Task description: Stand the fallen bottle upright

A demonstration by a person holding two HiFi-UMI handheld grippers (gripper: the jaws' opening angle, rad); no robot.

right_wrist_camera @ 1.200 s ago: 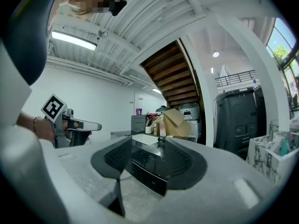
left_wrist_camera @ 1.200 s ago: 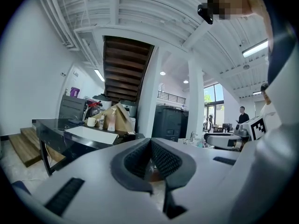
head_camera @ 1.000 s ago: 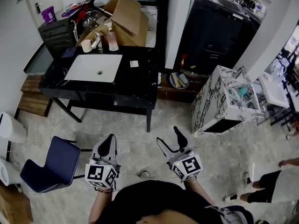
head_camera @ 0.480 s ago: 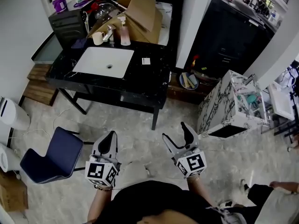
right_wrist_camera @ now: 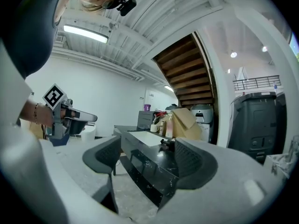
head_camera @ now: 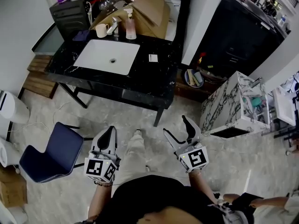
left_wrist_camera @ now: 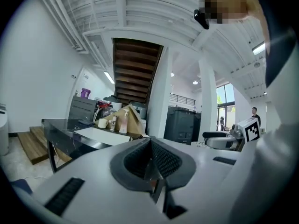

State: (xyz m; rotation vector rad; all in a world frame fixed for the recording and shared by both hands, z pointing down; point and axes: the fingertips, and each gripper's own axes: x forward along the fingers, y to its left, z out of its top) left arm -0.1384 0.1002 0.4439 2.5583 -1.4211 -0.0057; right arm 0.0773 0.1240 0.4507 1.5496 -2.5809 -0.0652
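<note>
Both claws have come closer to the worktop (head_camera: 154, 78) than a second ago, and it now fills more of the head view. They are held side by side above the floor, short of its front edge and pointing toward it.

Left claw (head_camera: 110, 131) is pinched fully together, its pads meeting with nothing between them. Right claw (head_camera: 177, 127) is spread wide and empty; through its gap the right gripper view shows only the worktop's near corner and the floor.

On the worktop a white sink (head_camera: 107, 56) is set toward the left. Behind it, a pink pump bottle (head_camera: 130, 26) stands upright between a pale cup (head_camera: 101, 30) and a cardboard box (head_camera: 149, 8), well apart from both claws. Whether another bottle lies fallen there I cannot tell. A small dark thing (right_wrist_camera: 164, 145) sits on the worktop in the right gripper view, too small to identify. A blue chair (head_camera: 46, 150) stands just left of the left claw.
</note>
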